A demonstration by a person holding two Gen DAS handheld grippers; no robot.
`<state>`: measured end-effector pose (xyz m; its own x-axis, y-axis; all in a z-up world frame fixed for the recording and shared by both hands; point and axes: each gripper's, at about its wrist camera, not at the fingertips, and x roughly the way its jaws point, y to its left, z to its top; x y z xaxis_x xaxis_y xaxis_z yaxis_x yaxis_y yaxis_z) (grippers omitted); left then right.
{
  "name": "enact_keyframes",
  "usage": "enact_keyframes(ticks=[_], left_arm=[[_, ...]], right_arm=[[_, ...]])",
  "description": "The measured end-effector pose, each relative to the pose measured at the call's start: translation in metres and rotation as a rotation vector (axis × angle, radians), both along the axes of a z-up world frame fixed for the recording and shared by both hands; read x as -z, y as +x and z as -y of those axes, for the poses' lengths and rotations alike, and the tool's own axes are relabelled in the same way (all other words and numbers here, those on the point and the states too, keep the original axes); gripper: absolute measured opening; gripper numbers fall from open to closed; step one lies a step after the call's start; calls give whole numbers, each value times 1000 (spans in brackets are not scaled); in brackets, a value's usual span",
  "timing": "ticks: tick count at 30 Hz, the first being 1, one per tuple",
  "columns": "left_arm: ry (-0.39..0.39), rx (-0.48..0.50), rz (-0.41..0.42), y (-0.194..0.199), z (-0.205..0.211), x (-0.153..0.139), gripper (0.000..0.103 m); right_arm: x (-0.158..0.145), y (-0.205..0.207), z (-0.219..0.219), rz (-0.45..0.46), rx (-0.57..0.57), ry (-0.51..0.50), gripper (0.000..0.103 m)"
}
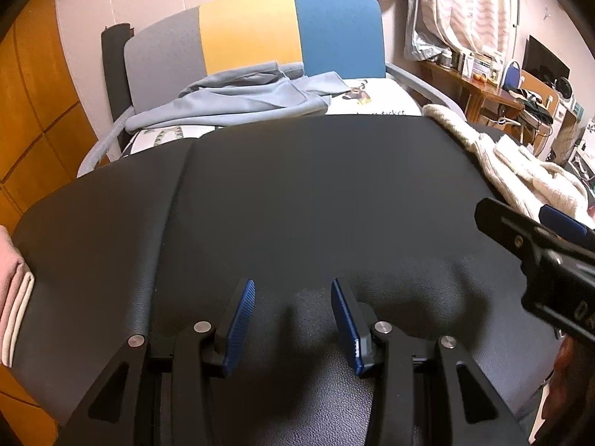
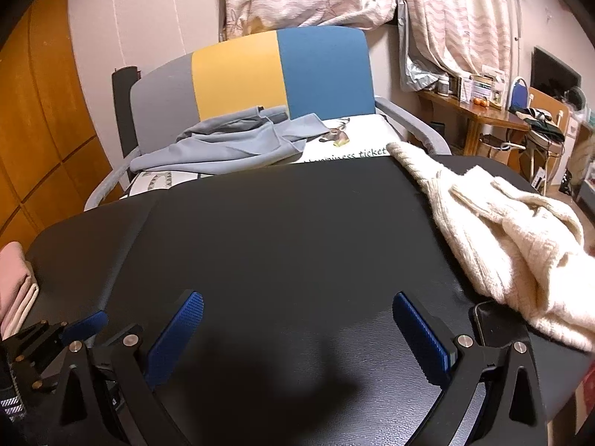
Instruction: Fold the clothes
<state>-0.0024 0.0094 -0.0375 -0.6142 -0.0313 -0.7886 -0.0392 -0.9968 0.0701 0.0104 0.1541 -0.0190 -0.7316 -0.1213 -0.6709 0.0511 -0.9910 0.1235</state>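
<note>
Clothes wait in three places here: a cream knit sweater (image 2: 520,256) lies crumpled on the right side of the black worktop (image 2: 290,230), a light blue garment (image 2: 230,145) is heaped on the seat of the tricolour chair (image 2: 282,70) behind it, and a pink folded stack (image 2: 15,278) sits at the worktop's left edge, seemingly done already.

Both tools hover over the bare middle of the worktop. The left gripper (image 1: 293,319) has its jaws partly apart with nothing between them; the right gripper (image 2: 297,330) has its jaws wide apart, also empty.

The step in hand looks like fetching the next garment, and the sweater is the nearer one. To do it well, I would take it by the shoulders or hem corners rather than a bunched middle, one tool per corner, then drag it onto the open centre and spread it flat before any fold. A dark phone (image 2: 483,319) lies just beside the sweater's near edge, partly under it, so the grab should avoid hooking it. Thick knit probably needs a deep bite.
</note>
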Motion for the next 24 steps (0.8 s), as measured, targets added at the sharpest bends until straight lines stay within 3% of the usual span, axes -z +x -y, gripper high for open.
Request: enact_keyframes(ticks=[9, 16, 24], left_arm=[[-64, 57, 12, -9, -27, 15, 43], [-44, 138, 40, -23, -63, 20, 43], [-15, 294, 39, -42, -120, 13, 43]], right_arm=[[13, -9, -51, 25, 94, -28, 103], [16, -4, -101, 37, 217, -25, 103], [2, 24, -153, -62, 319, 37, 101]])
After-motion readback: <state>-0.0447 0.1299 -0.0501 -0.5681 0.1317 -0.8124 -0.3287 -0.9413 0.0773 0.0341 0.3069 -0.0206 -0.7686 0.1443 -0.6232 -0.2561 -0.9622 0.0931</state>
